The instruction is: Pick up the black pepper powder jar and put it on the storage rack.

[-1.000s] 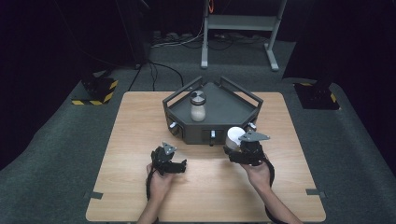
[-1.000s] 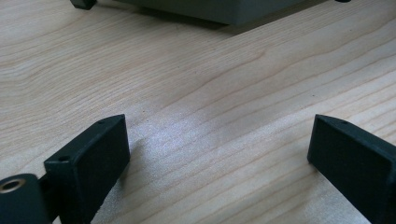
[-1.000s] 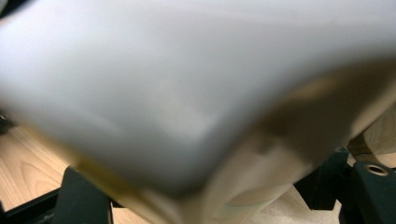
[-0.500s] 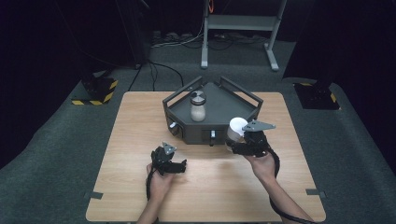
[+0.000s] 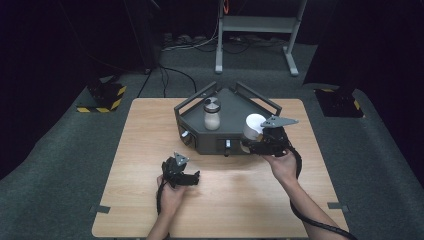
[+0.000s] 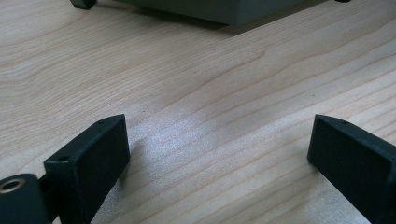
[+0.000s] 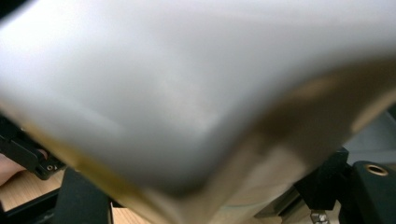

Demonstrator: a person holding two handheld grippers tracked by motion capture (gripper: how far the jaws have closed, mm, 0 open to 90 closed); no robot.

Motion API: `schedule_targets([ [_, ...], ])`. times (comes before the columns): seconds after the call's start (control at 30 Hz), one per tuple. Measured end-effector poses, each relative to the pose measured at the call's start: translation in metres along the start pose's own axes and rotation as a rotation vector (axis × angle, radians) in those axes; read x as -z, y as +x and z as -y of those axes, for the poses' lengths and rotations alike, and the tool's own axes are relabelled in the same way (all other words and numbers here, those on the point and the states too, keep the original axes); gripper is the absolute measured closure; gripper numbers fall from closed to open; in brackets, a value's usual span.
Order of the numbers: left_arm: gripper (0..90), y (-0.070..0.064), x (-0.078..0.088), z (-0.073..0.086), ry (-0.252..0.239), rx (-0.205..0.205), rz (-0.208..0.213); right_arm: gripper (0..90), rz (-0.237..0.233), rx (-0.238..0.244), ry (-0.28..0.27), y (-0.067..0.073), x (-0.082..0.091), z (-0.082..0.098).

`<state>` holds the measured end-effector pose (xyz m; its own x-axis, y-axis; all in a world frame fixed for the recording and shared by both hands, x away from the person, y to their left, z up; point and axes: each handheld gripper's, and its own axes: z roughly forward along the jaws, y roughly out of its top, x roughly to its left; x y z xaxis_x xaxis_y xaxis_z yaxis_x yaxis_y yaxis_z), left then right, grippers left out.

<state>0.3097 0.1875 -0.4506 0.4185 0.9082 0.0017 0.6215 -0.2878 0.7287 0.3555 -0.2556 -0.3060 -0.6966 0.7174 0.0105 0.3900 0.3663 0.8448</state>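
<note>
Holding a white jar (image 5: 254,126) tight in the right gripper (image 5: 265,142), over the grey tray's (image 5: 235,102) front edge. Standing inside: a small silver-lidded jar (image 5: 211,114). Resting wide open on bare table (image 5: 150,125): the left gripper (image 5: 181,175).

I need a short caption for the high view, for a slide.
Right gripper holds a white jar at the grey tray's front edge; left gripper rests open.

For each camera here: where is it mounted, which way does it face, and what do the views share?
High view: above the person's side, looking forward and down on the wooden table, both forearms, left gripper and right gripper.
Left gripper view: low over the table, between open jaws, toward the grey tray.
Right gripper view: pressed against a white jar.
Shared: tray, jar.
</note>
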Motion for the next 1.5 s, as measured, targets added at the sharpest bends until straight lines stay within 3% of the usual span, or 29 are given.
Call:
schedule_targets([
  [0.4, 5.5, 0.0, 0.0, 0.0, 0.0, 0.0, 0.001, 31.1, 0.006, -0.017, -0.011, -0.005, -0.005, -0.025],
  [0.63, 5.5, 0.0, 0.0, 0.0, 0.0, 0.0, 0.001, 31.1, 0.038, -0.015, -0.013, -0.003, -0.014, -0.045],
  [0.83, 5.5, 0.0, 0.0, 0.0, 0.0, -0.002, 0.0, 31.1, 0.072, -0.033, 0.017, -0.005, -0.028, -0.057],
  [1.23, 5.5, 0.0, 0.0, 0.0, 0.0, 0.0, -0.001, 31.0, 0.145, -0.074, 0.048, -0.008, -0.044, -0.062],
  [1.5, 5.6, -0.001, 0.0, 0.0, -0.002, 0.0, -0.002, 31.0, 0.15, -0.09, 0.068, -0.011, -0.053, -0.063],
])
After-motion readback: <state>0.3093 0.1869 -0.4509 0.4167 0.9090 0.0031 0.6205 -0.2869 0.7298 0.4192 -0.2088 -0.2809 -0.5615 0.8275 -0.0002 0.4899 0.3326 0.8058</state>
